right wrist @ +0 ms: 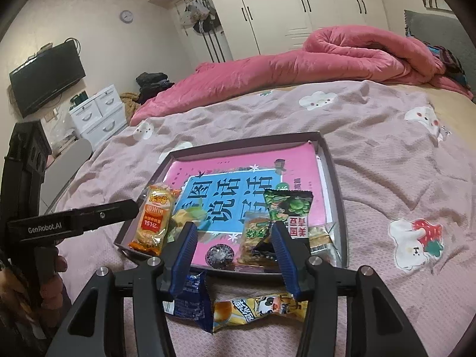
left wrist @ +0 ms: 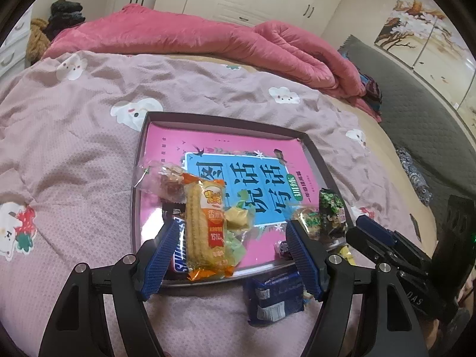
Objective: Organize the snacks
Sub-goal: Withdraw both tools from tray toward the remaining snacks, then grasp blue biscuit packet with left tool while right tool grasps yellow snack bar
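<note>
A shallow dark tray (left wrist: 320, 160) (right wrist: 335, 172) lies on the bed with a pink and blue book inside. Several snacks lie in it: an orange corn-puff packet (left wrist: 205, 226) (right wrist: 152, 218), a Snickers bar (left wrist: 178, 257), a green pea packet (left wrist: 331, 208) (right wrist: 287, 206) and a round dark candy (right wrist: 220, 254). A dark blue packet (left wrist: 273, 297) (right wrist: 192, 302) and a yellow packet (right wrist: 258, 308) lie on the sheet in front of the tray. My left gripper (left wrist: 230, 233) is open over the tray's near left part, around the corn-puff packet. My right gripper (right wrist: 233, 235) is open over the tray's near edge.
A rolled pink quilt (right wrist: 342, 56) lies across the far side of the bed. White wardrobes (right wrist: 282, 9) stand behind it. A white drawer unit (right wrist: 99, 113) and a TV (right wrist: 47, 77) are at the left. A grey headboard (left wrist: 416, 113) is at the right.
</note>
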`<state>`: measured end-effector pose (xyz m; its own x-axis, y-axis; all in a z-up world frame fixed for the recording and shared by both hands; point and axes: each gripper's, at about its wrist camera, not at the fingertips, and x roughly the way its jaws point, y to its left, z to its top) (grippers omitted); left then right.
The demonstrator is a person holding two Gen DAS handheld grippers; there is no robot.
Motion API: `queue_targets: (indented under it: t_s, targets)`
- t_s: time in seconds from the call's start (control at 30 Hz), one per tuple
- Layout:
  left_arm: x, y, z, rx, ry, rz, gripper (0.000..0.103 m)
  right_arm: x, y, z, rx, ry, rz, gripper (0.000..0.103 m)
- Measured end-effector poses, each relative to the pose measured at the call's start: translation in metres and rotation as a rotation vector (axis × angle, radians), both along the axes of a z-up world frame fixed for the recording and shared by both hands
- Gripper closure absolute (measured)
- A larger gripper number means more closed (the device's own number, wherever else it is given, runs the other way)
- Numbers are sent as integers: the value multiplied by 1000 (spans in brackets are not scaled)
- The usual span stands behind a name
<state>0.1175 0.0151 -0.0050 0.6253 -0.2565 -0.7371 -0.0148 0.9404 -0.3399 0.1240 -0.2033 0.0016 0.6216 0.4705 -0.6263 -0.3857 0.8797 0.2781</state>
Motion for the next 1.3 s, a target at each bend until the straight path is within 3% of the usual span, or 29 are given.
queue_targets:
  t_s: [0.73,1.3]
  targets:
    - [-20,-21,1,15,26,-65,26,-18,-7,4,17,37,-5,47]
    - [-32,-36,-11,30,81,-111,26,-31,-12,-4,4,118,-17,46]
